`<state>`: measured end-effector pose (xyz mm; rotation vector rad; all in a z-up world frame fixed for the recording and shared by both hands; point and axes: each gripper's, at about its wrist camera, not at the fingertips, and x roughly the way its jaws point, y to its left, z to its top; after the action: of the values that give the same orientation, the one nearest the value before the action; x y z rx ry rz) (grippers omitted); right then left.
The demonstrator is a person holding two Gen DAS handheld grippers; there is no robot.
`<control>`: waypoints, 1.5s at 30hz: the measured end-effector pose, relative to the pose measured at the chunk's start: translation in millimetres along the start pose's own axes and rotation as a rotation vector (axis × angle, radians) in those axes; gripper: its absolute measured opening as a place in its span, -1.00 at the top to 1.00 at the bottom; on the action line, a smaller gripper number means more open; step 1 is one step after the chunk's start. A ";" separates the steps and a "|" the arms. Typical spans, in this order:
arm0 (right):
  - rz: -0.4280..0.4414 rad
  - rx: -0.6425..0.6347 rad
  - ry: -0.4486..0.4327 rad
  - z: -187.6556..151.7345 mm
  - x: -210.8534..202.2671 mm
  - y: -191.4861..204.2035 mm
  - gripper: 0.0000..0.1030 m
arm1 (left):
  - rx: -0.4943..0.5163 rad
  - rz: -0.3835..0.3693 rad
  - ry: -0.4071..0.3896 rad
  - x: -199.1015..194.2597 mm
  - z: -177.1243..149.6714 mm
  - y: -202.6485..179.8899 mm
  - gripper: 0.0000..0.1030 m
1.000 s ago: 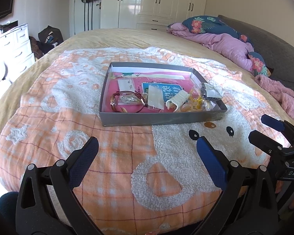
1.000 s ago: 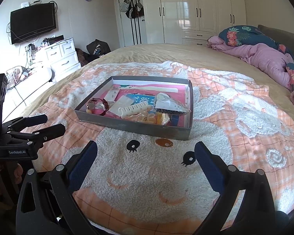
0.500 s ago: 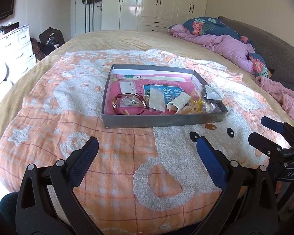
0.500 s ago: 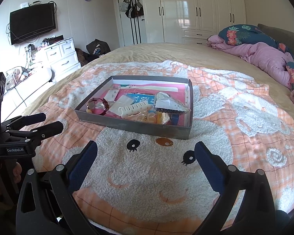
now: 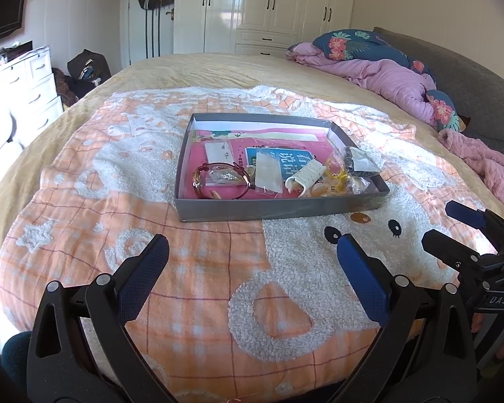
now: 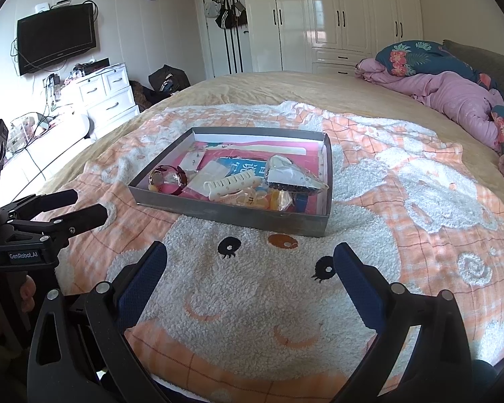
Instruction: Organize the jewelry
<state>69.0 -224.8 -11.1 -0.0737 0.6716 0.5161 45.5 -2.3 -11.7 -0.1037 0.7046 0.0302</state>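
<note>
A shallow grey tray (image 5: 279, 210) sits on a bed, on an orange-and-white blanket (image 5: 191, 262) with a cartoon face. The tray has a pink floor and holds loose jewelry and accessories: a reddish-brown bangle (image 5: 222, 181) near the front left corner, a cream hair clip (image 5: 306, 178) in the middle front, yellow and amber pieces (image 5: 334, 178) just right of the clip, small clear packets, and a bag of dark beads (image 5: 359, 165) against the right wall. The left gripper (image 5: 250, 262) hovers above the blanket in front of the tray, its blue-padded fingers spread wide and holding nothing. The right gripper (image 6: 250, 262) hovers likewise (also wide apart and empty), nearer the tray's right corner. Each gripper shows at the edge of the other's view. Behind lie a pink quilt (image 6: 453, 100), white wardrobes and a wall television.
</note>
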 end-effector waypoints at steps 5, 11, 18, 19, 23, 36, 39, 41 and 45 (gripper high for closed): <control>0.001 0.001 -0.003 -0.8 0.3 0.4 -0.92 | 0.004 0.008 0.002 -0.1 1.0 -0.9 -0.82; 0.003 0.000 0.008 -0.8 1.1 1.2 -0.92 | 0.007 0.005 0.005 0.4 0.6 -0.6 -0.82; 0.003 0.000 0.009 -0.4 1.5 1.7 -0.92 | 0.007 0.005 0.006 0.5 1.1 -0.5 -0.82; 0.002 0.001 0.009 -0.4 1.3 2.1 -0.92 | 0.007 0.004 0.005 0.2 1.0 -0.2 -0.82; 0.003 0.000 0.008 -0.5 1.5 1.9 -0.92 | 0.008 0.005 0.006 0.7 0.5 -0.4 -0.82; 0.001 0.001 0.021 -1.1 5.7 1.9 -0.92 | 0.007 -0.008 0.007 1.2 0.8 -0.3 -0.82; -0.002 0.006 0.032 -0.5 10.3 -1.3 -0.92 | -0.009 -0.040 0.021 4.1 -0.4 2.0 -0.82; -0.006 0.011 0.038 0.8 13.3 -4.5 -0.92 | -0.033 -0.052 0.037 7.6 0.5 6.7 -0.82; -0.024 0.042 0.051 9.2 23.5 -22.3 -0.92 | -0.060 -0.010 0.043 17.3 9.9 24.6 -0.82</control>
<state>100.5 -232.0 -20.4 -0.0555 0.7303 0.4780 63.5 23.1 -17.4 -0.1659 0.7467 0.0400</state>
